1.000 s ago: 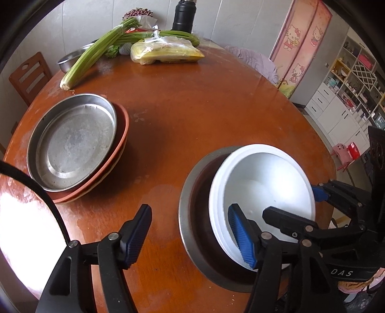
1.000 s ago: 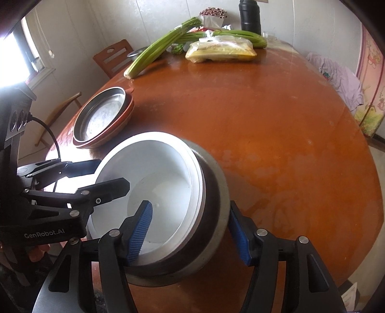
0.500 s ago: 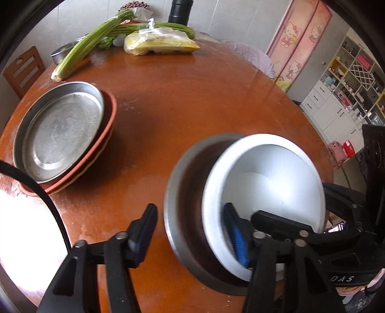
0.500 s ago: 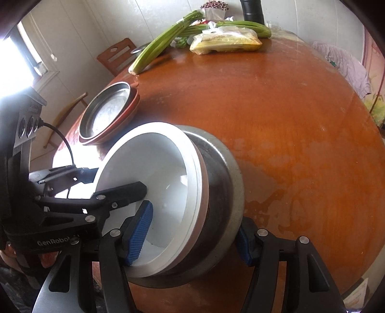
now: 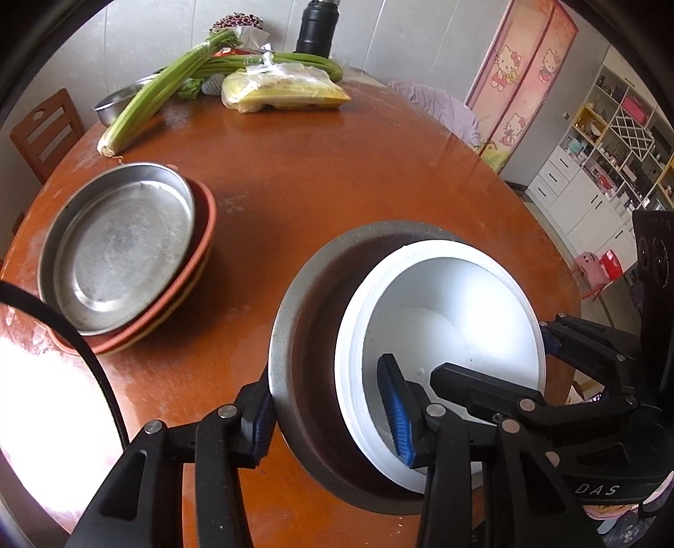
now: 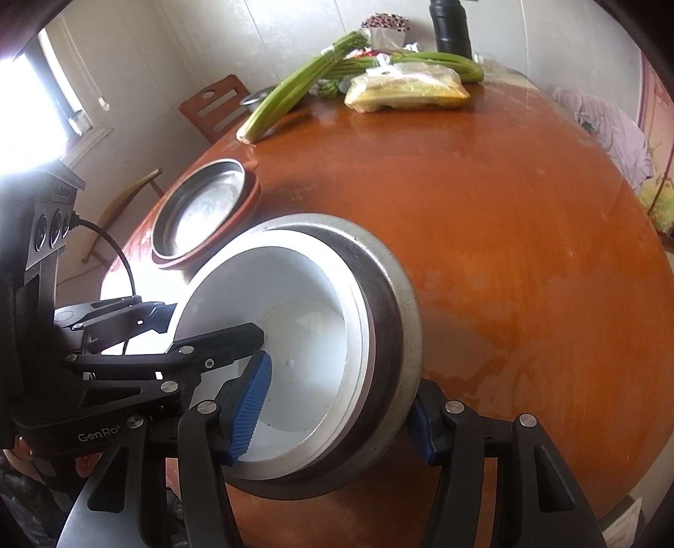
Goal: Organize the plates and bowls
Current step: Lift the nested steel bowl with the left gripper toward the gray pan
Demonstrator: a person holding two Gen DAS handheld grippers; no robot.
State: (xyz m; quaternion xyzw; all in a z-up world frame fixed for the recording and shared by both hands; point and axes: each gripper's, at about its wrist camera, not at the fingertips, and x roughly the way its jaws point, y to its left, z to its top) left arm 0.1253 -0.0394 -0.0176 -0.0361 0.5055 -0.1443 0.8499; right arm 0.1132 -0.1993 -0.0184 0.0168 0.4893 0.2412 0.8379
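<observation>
A white bowl (image 5: 455,320) sits nested in a larger steel bowl (image 5: 286,320) at the near side of the round wooden table (image 5: 337,177). My left gripper (image 5: 328,404) is closing, one pad on the steel bowl's outer wall and the other inside the white bowl. My right gripper (image 6: 337,413) is closing too. It straddles the opposite side of the steel bowl (image 6: 396,303) and white bowl (image 6: 295,295) the same way. The stack looks tipped. A steel plate (image 5: 122,248) rests on reddish plates (image 5: 202,248) at the left.
At the table's far side lie celery stalks (image 5: 160,97), a bag of yellow food (image 5: 286,88), a black flask (image 5: 316,25) and a small steel bowl (image 5: 118,101). A wooden chair (image 5: 42,126) stands at the left. Shelves (image 5: 611,160) line the right wall.
My left jaws have narrowed onto the walls of the nested bowls. My right jaws have narrowed slightly. The bowl stack now looks tipped and nearer in both views.
</observation>
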